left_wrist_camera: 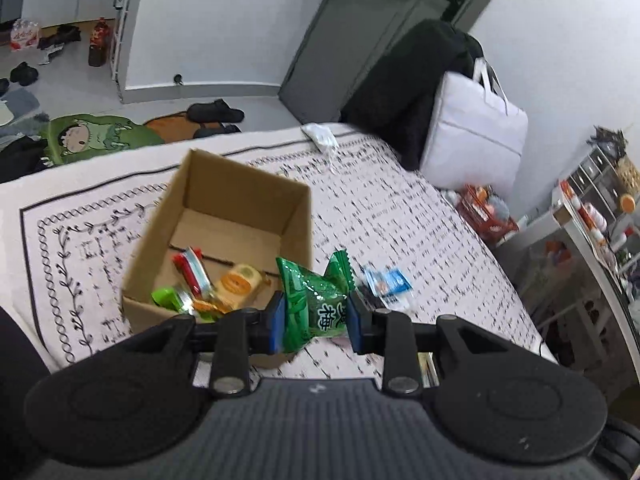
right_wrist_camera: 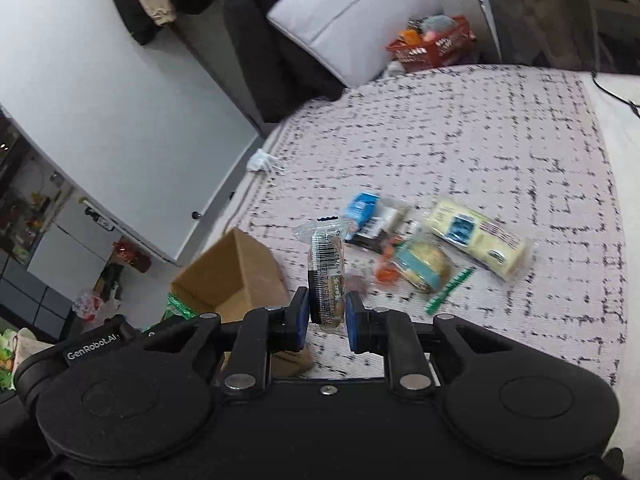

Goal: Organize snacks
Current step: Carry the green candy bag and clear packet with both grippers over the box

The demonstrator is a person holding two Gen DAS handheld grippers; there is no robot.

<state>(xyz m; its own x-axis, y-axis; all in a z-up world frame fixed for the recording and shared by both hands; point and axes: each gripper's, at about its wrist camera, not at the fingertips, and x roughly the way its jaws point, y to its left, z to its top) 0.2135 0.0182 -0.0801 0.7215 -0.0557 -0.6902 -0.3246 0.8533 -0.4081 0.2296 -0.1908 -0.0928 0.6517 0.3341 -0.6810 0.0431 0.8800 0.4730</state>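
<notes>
My left gripper (left_wrist_camera: 316, 316) is shut on a green snack packet (left_wrist_camera: 316, 300), held above the bed just right of an open cardboard box (left_wrist_camera: 240, 184). Several snacks lie in the box, among them a red-and-white packet (left_wrist_camera: 192, 272) and a yellow one (left_wrist_camera: 238, 284). My right gripper (right_wrist_camera: 327, 314) is shut on a clear-wrapped snack with a barcode label (right_wrist_camera: 326, 276), lifted over the bed. Beyond it lie a blue-and-white packet (right_wrist_camera: 362, 210), a pale yellow packet (right_wrist_camera: 478, 236) and a round wrapped pastry (right_wrist_camera: 424, 262). The cardboard box (right_wrist_camera: 240, 272) shows at the left in the right wrist view.
A patterned white blanket (left_wrist_camera: 400, 208) covers the bed. A white bag (left_wrist_camera: 476, 136) and dark clothing (left_wrist_camera: 404, 80) stand at the far edge. A red basket (right_wrist_camera: 432, 46) sits past the bed. Shelves (left_wrist_camera: 596, 216) are at the right, shoes and a mat (left_wrist_camera: 96, 136) on the floor.
</notes>
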